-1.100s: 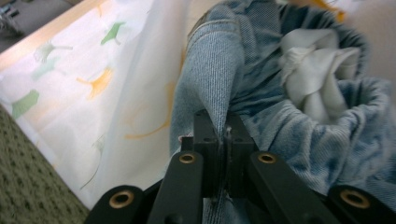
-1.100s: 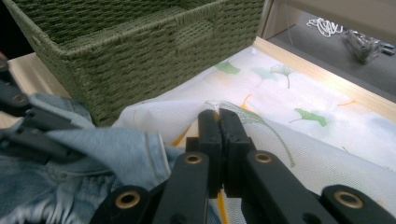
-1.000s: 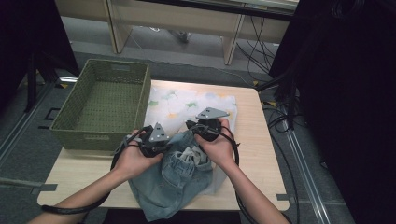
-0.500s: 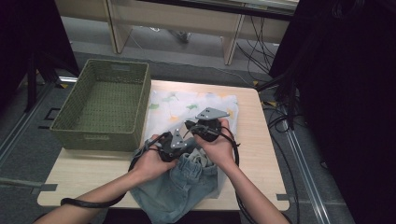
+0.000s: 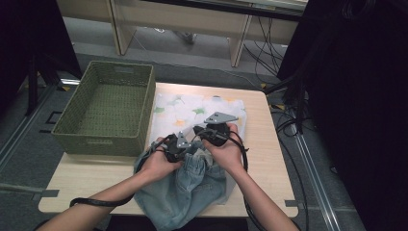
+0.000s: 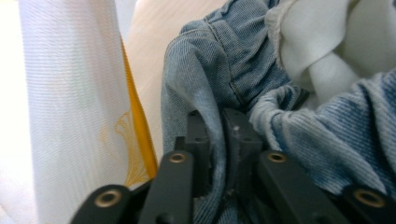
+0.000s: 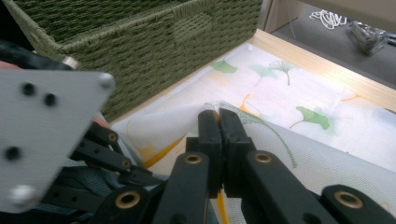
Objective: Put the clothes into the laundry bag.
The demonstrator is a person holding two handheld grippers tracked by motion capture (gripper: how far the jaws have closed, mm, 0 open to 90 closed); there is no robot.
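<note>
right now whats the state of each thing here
denim jeans: crumpled, hanging over the table's near edge
leaf-print cloth: spread flat, one fold lifted
green wicker basket: upright, empty
left gripper: jaws just eased, denim fold between them
right gripper: shut on the cloth

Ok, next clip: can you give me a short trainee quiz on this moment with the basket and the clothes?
1. True or false: the green basket holds folded clothes.
2. What do the right gripper jaws pinch? A the basket's rim; B the leaf-print cloth; C a sponge.
3. Which lies nearer the person's edge of the table, the denim garment or the leaf-print cloth?
Key: 1 false, it is empty; 2 B; 3 the denim garment.
</note>
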